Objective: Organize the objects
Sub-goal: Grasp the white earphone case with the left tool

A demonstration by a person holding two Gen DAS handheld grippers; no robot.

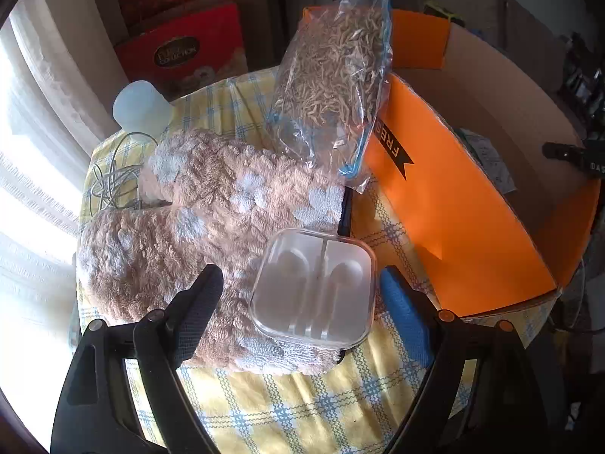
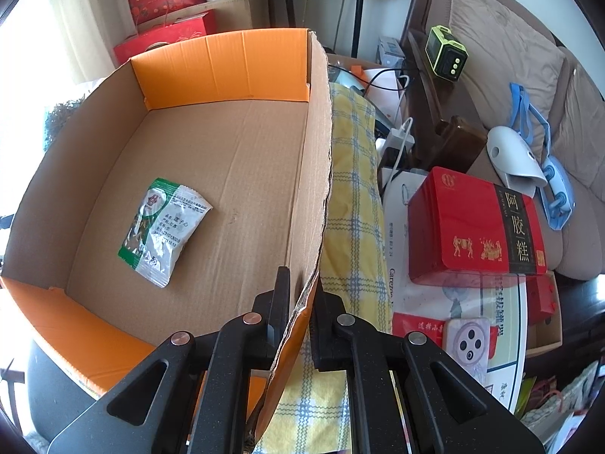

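In the left wrist view my left gripper (image 1: 302, 283) is open, its fingers on either side of a clear plastic earphone case (image 1: 314, 291) lying on a fluffy pink towel (image 1: 196, 219). A zip bag of dried strands (image 1: 332, 75) leans against the orange cardboard box (image 1: 453, 208). In the right wrist view my right gripper (image 2: 300, 302) is shut on the box's right wall (image 2: 314, 189). A green and white snack packet (image 2: 159, 227) lies on the box floor.
A translucent bottle (image 1: 140, 106) and a coiled white cable (image 1: 113, 181) lie at the towel's far end on the yellow checked cloth (image 1: 302, 408). A red tin (image 2: 476, 227) and other clutter sit right of the box. Red gift boxes (image 1: 185, 53) stand behind.
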